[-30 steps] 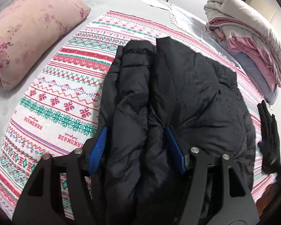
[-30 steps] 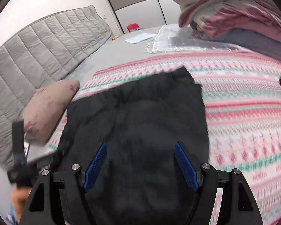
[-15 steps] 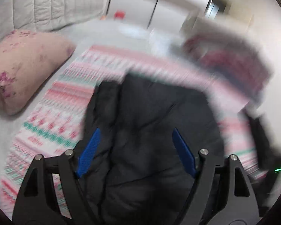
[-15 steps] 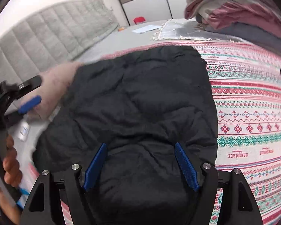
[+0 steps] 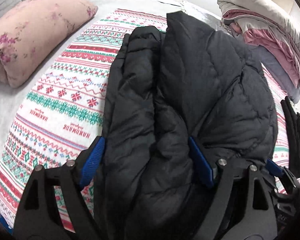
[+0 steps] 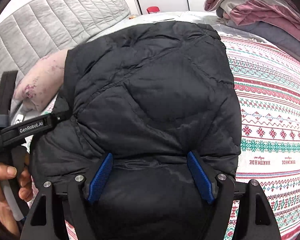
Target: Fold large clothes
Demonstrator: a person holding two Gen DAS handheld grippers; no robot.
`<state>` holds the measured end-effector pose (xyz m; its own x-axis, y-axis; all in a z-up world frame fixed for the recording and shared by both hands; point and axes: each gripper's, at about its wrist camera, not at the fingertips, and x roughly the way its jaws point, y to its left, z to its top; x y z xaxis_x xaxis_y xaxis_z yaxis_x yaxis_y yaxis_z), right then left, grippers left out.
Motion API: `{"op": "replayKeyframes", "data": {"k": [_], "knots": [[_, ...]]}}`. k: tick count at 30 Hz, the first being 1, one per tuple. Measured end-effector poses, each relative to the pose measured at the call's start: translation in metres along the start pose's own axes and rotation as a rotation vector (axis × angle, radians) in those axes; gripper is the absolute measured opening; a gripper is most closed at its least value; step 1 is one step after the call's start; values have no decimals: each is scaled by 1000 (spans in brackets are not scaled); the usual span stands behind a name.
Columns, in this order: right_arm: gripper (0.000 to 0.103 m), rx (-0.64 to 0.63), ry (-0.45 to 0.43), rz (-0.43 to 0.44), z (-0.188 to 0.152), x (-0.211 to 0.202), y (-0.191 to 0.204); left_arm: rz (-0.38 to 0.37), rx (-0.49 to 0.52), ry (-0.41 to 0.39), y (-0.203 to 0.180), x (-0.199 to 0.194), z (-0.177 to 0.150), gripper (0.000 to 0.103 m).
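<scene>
Jacket (image 5: 190, 92), black and puffy, lies folded on the patterned blanket (image 5: 66, 92). Left gripper (image 5: 148, 160) is opening wide around its near edge; right gripper (image 6: 150, 176) stands wide above it. Bare blanket lies beside it; pillow (image 5: 34, 36) and bedding pile (image 5: 270, 26) beyond.

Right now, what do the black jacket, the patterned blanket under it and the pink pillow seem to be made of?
Black jacket: likely nylon or polyester shell with puffy fill; faint sheen, stitched quilt lines, soft bulges.
Patterned blanket: looks like knitted or woven cotton or acrylic; matte, the red and green motifs appear stitch-built, though they could be printed.
Pink pillow: matte woven fabric, probably cotton, with a faded floral print; plump, soft filling.
</scene>
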<state>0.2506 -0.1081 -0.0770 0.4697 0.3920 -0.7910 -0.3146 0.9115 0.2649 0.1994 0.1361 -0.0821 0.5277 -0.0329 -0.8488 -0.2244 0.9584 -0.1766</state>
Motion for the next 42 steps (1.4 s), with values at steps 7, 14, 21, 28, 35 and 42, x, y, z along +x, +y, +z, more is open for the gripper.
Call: {"op": "replayKeyframes", "data": {"k": [7,14,21,28,35,42], "knots": [[81,22,-9,12,3,0,-2,4,103,-34,-1,-24,-21,85],[83,23,3,24,5,3,-2,-114,-51,26,40,-39,-41,85],[83,35,20,17,5,8,-1,-67,0,62,38,-17,-59,88],[83,19,23,8,3,12,2,-102,-18,95,43,-11,-54,92],[84,155,-76,144,12,-17,-26,-422,-154,8,51,-49,-33,91],[84,406,-152,149,7,-35,-96,-339,-130,114,13,-9,-5,92]]}}
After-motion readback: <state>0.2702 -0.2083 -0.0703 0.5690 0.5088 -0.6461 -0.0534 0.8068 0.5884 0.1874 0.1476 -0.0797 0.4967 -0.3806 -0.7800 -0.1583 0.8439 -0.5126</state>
